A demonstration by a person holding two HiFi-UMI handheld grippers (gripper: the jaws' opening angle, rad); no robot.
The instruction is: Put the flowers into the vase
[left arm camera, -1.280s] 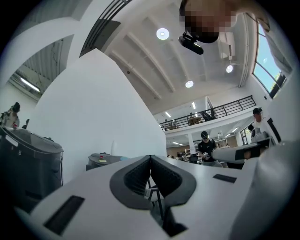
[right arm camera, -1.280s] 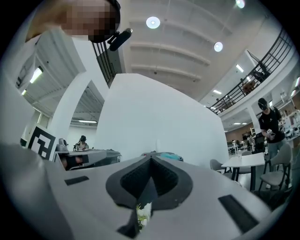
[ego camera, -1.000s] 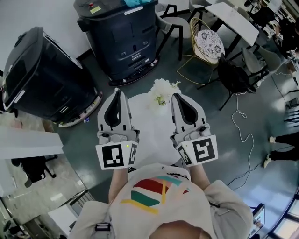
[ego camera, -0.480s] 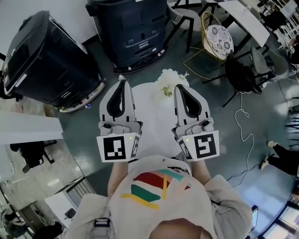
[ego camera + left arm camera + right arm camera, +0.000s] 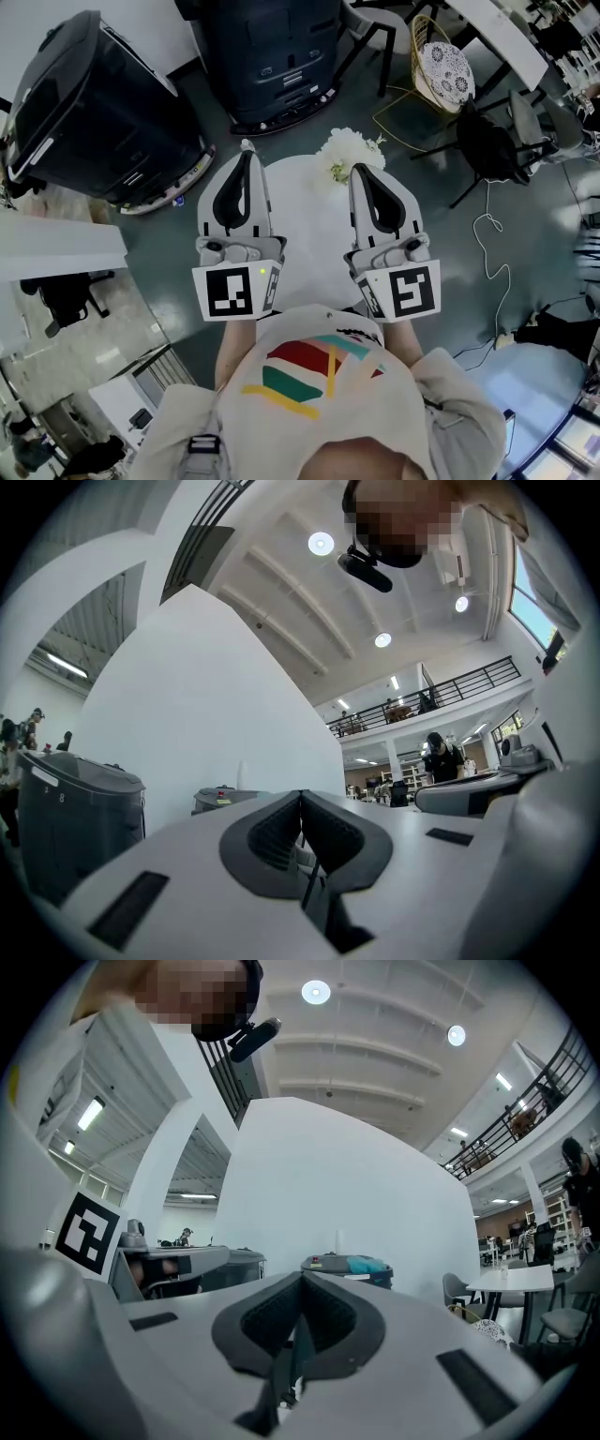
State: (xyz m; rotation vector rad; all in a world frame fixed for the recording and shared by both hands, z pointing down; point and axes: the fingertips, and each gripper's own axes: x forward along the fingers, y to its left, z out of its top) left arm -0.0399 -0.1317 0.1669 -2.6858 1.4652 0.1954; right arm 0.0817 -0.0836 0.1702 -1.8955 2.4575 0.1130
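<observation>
White flowers (image 5: 349, 155), a full pale bunch with flecks of green, sit at the far edge of the round white table (image 5: 305, 234). What they stand in is lost under the blooms from up here, and neither gripper view catches them. The table's near edge is cut off by the person's shirt (image 5: 309, 384). The left gripper (image 5: 247, 147) and right gripper (image 5: 361, 171) hang side by side above the table, pointing away and level. Both have their jaws pressed together with nothing between them, and the right tip is near the bunch.
</observation>
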